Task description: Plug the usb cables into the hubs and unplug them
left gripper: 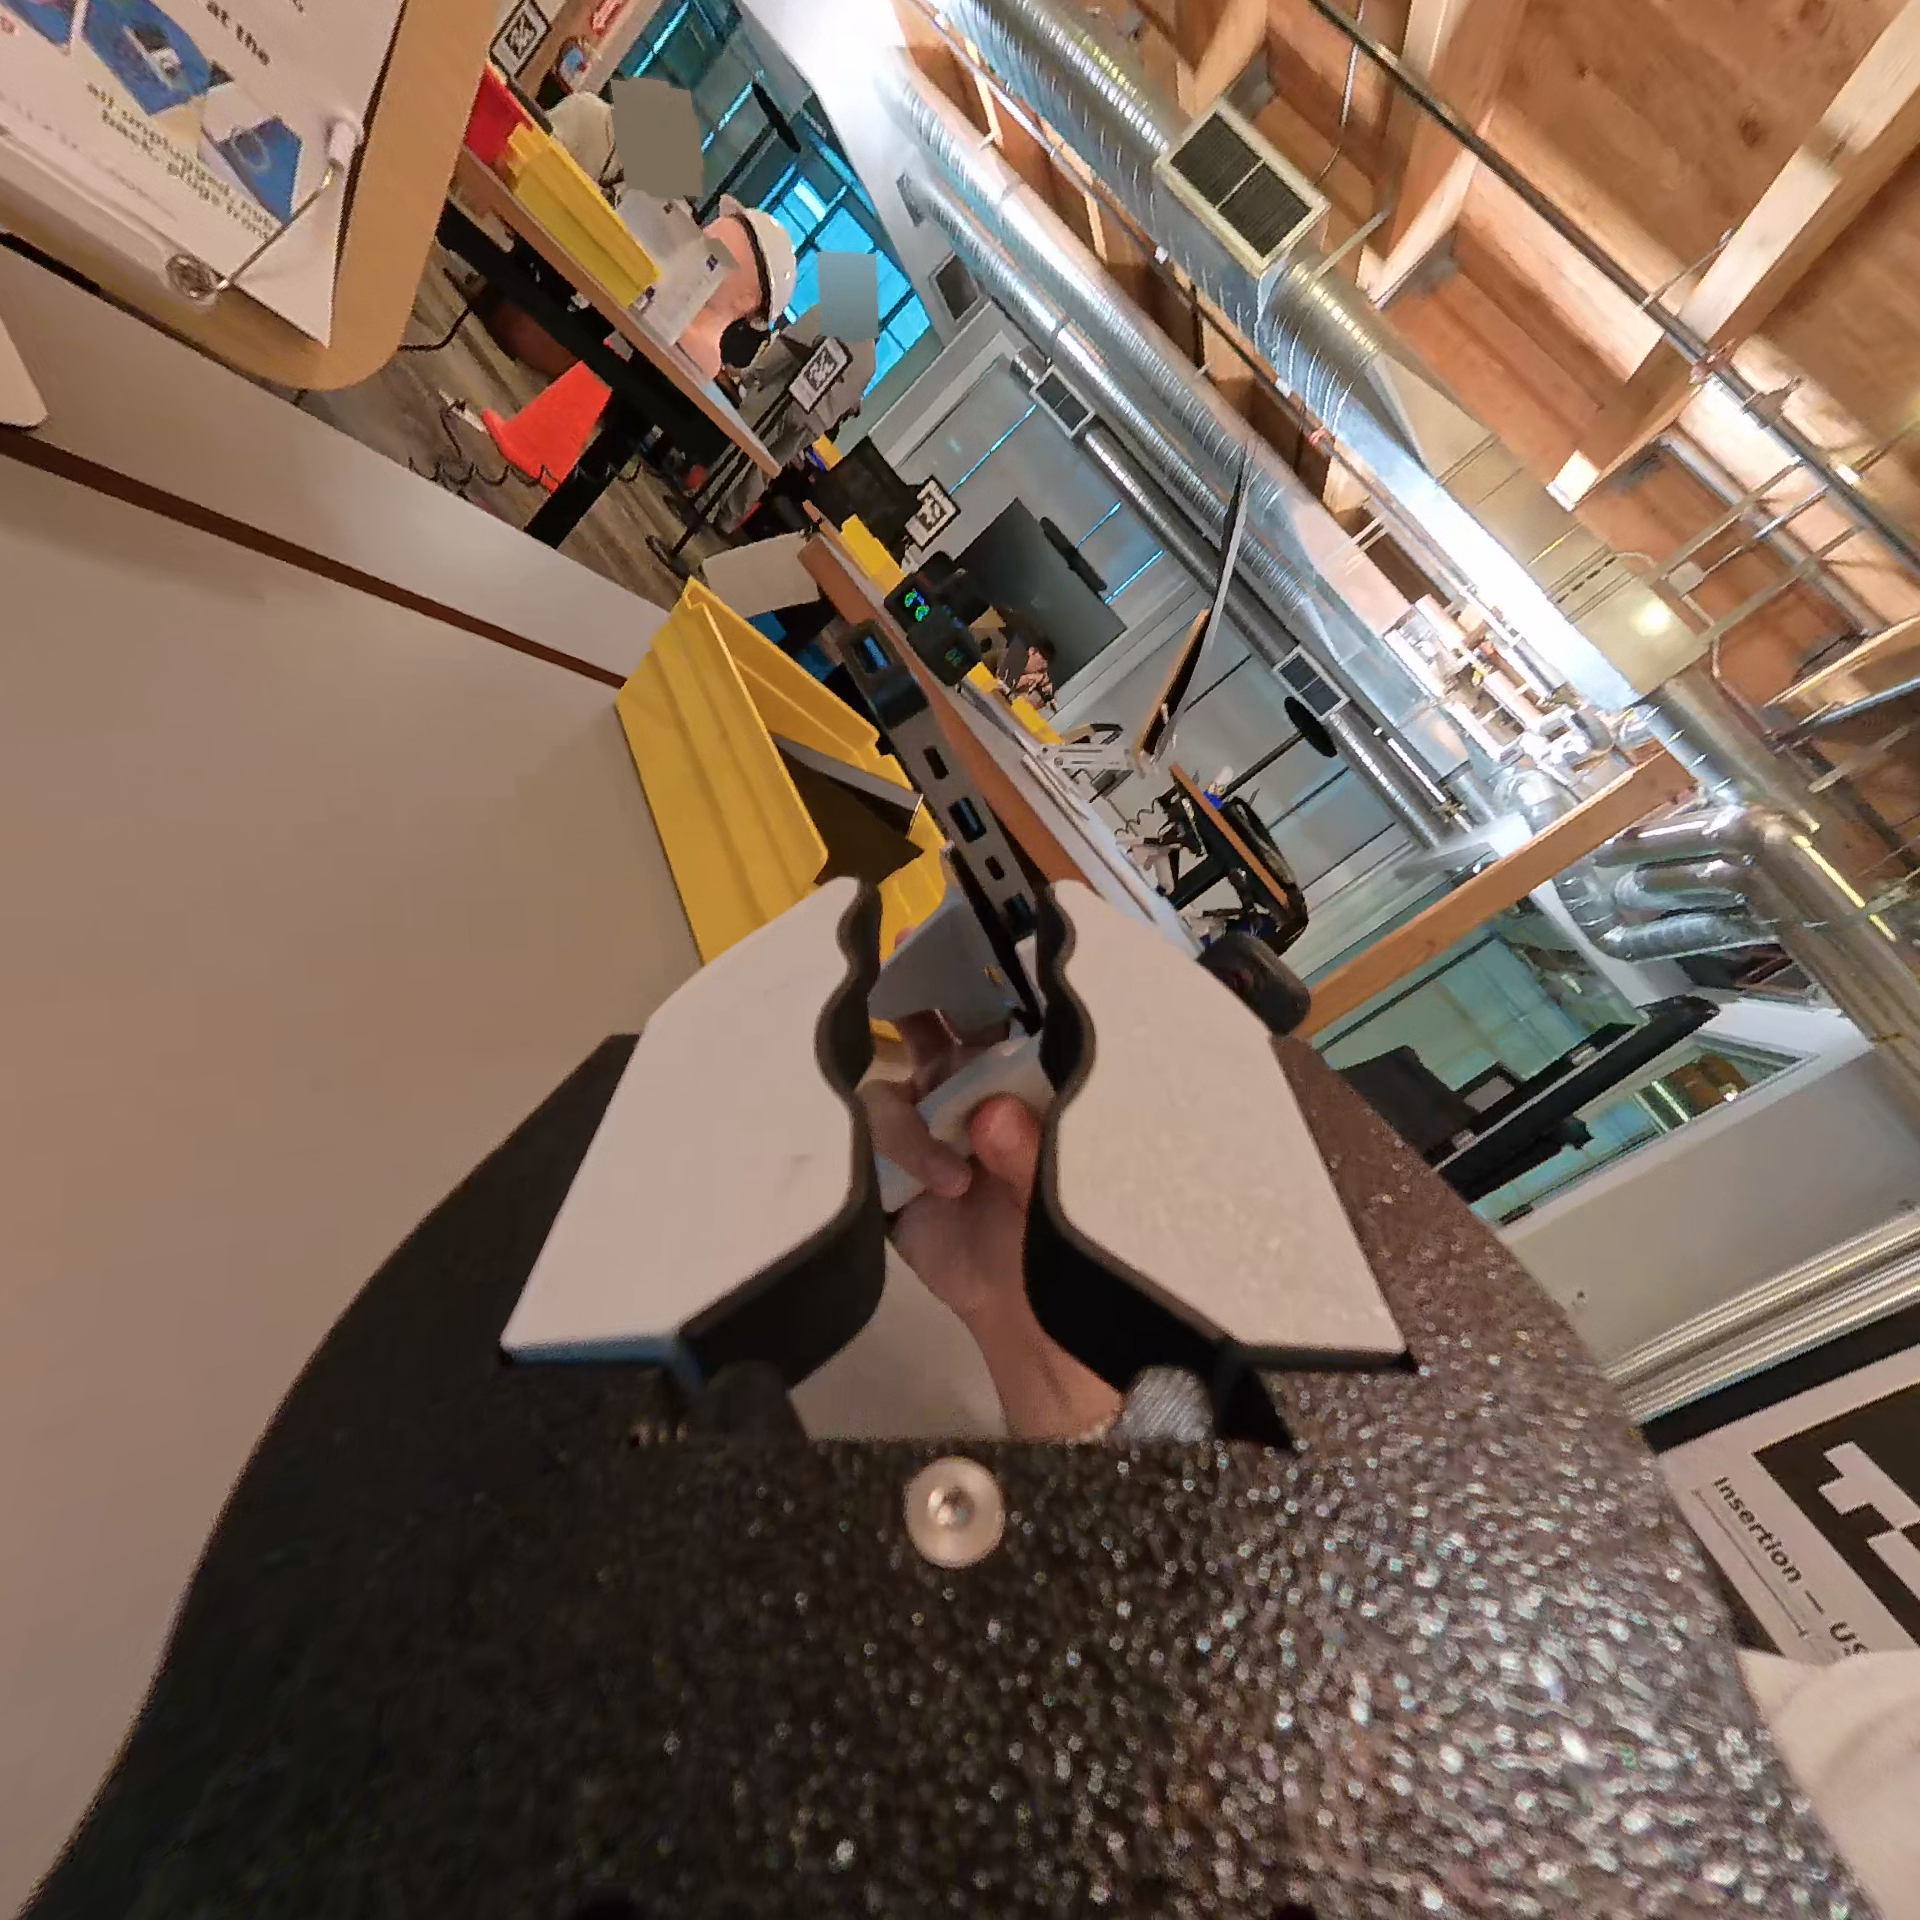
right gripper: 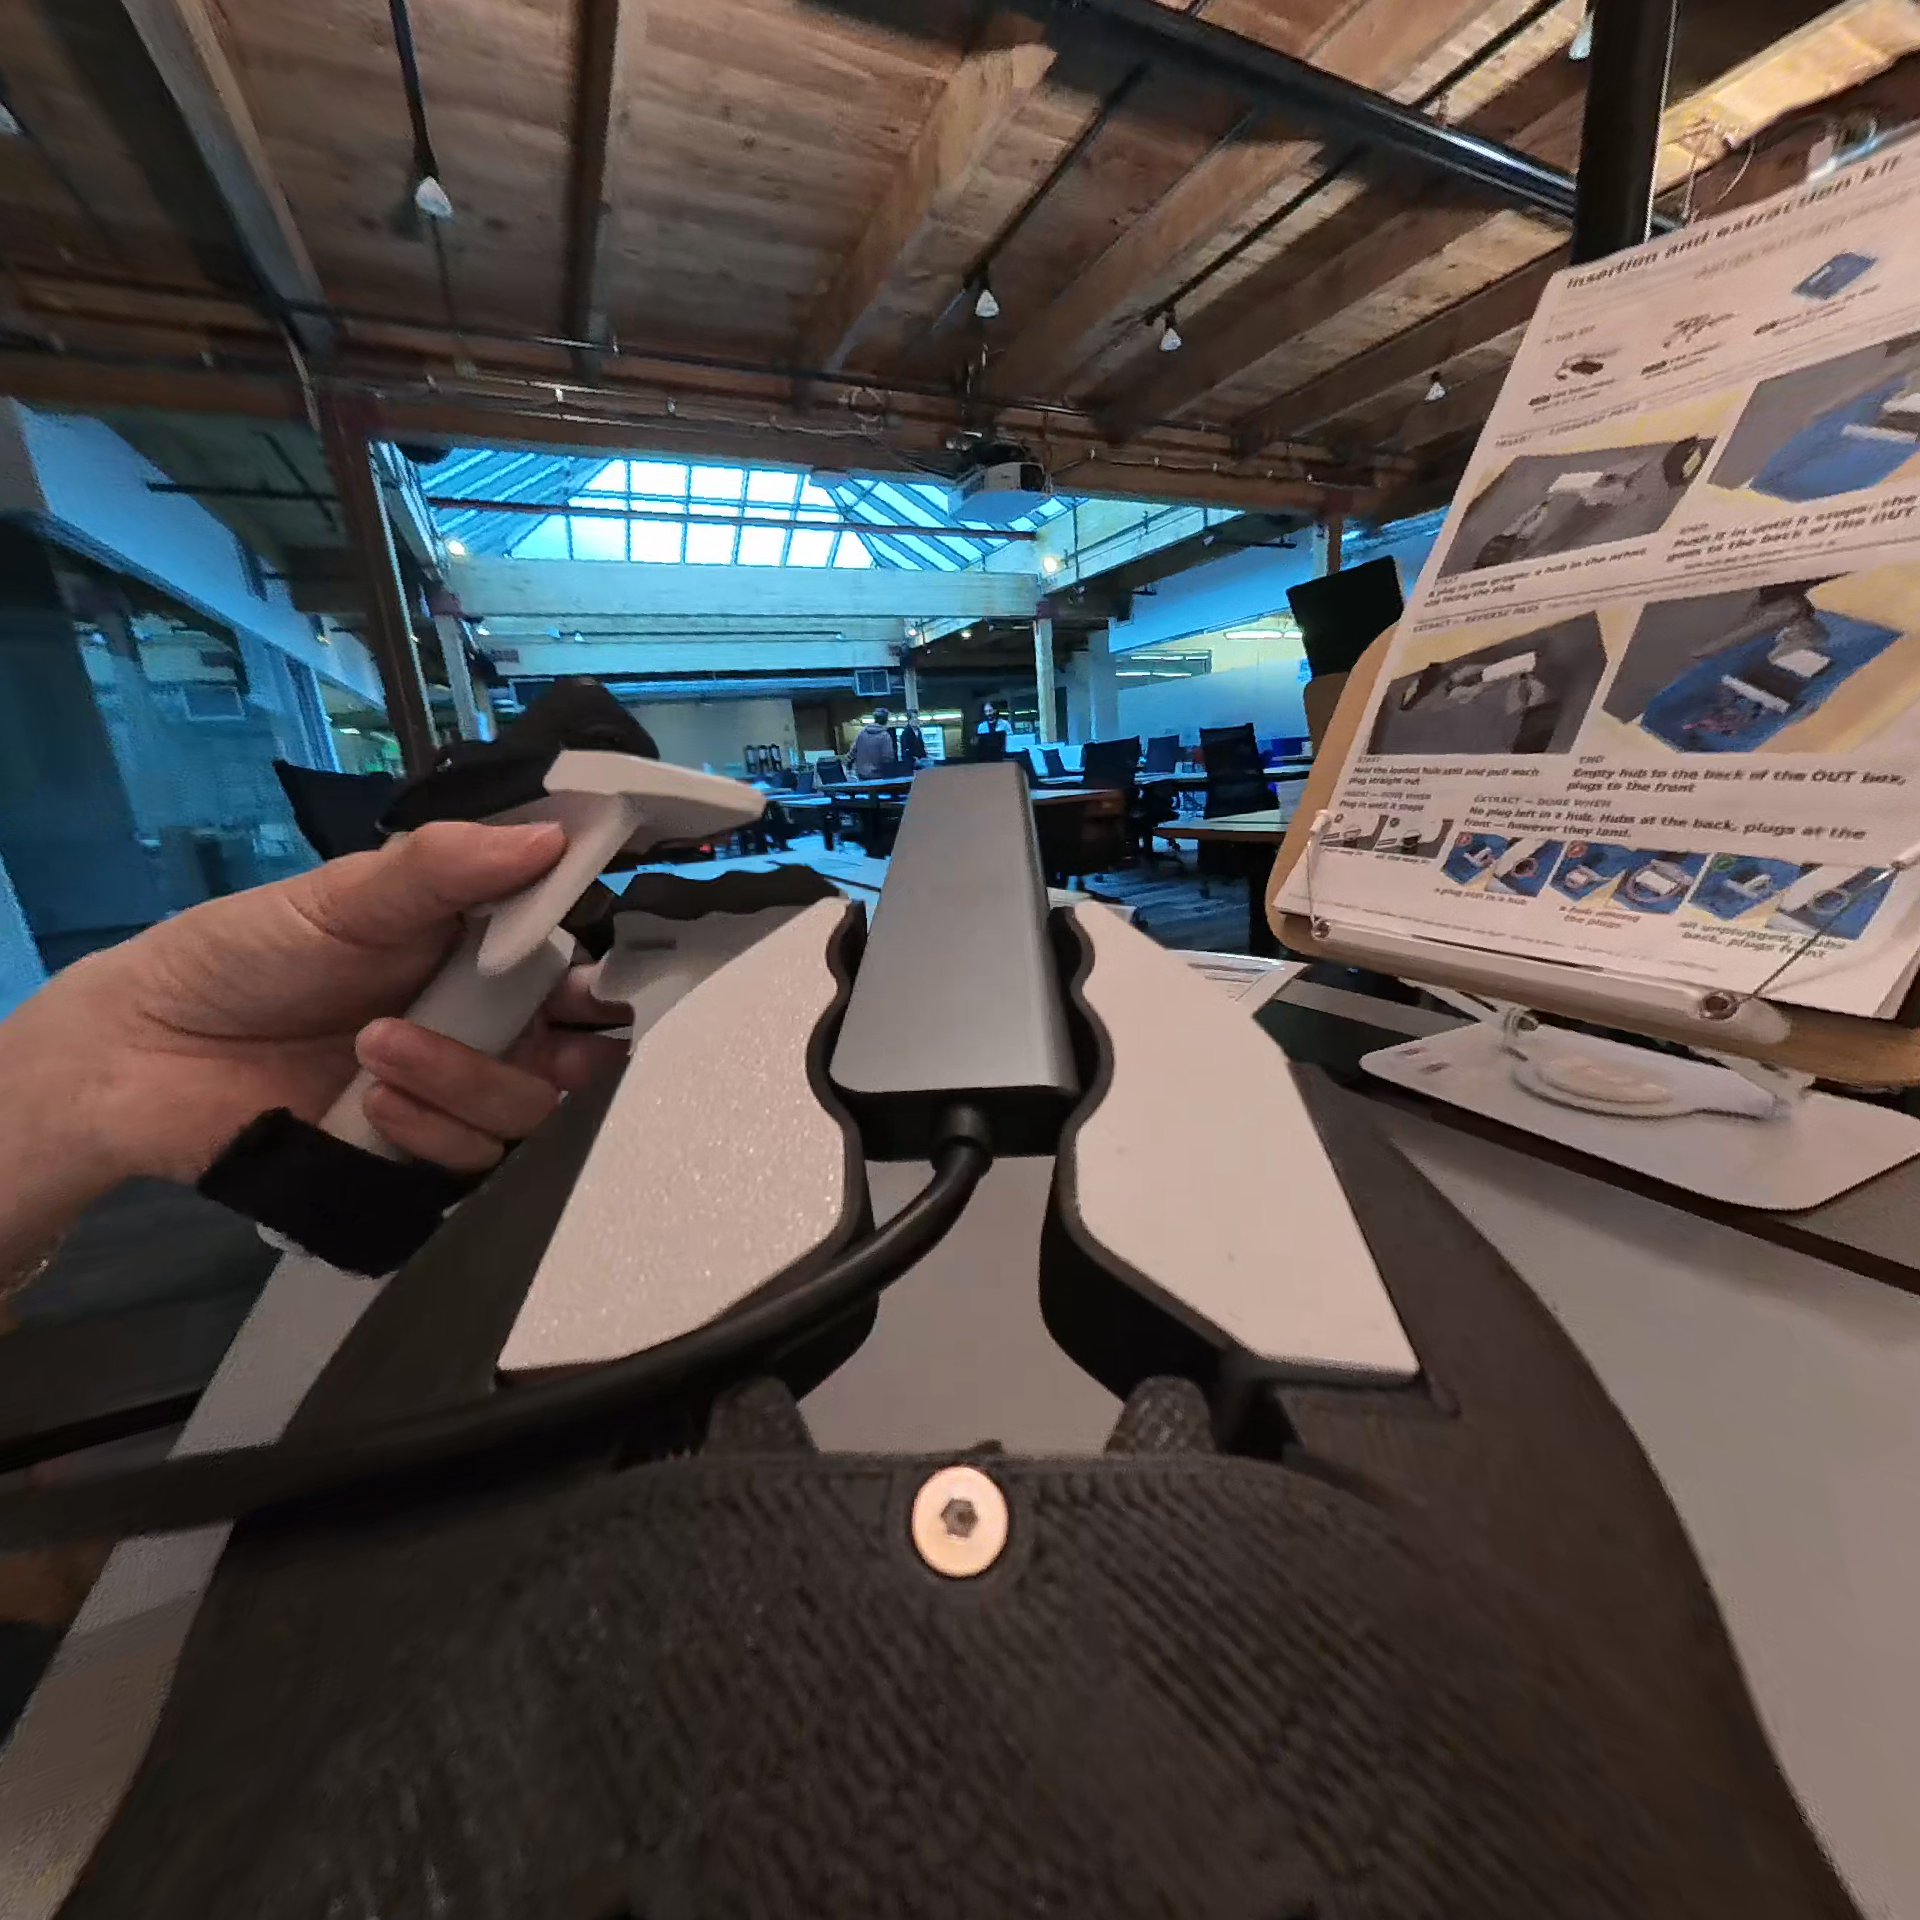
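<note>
Pale worktop in a timber-ceilinged workshop; lifted clear of it, grey USB hub pinched by right gripper, cable dangling, ports facing left gripper, parted and seemingly empty, likely steadied for plugging.

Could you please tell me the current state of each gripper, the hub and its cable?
Right gripper: shut on the hub.
Hub: clamped between the fingers, pointing forward.
Ports: those that show are empty, no plug in them.
Cable: attached to the hub's near end, trailing loose to the left.
Left gripper: open, nothing seen held.
</note>
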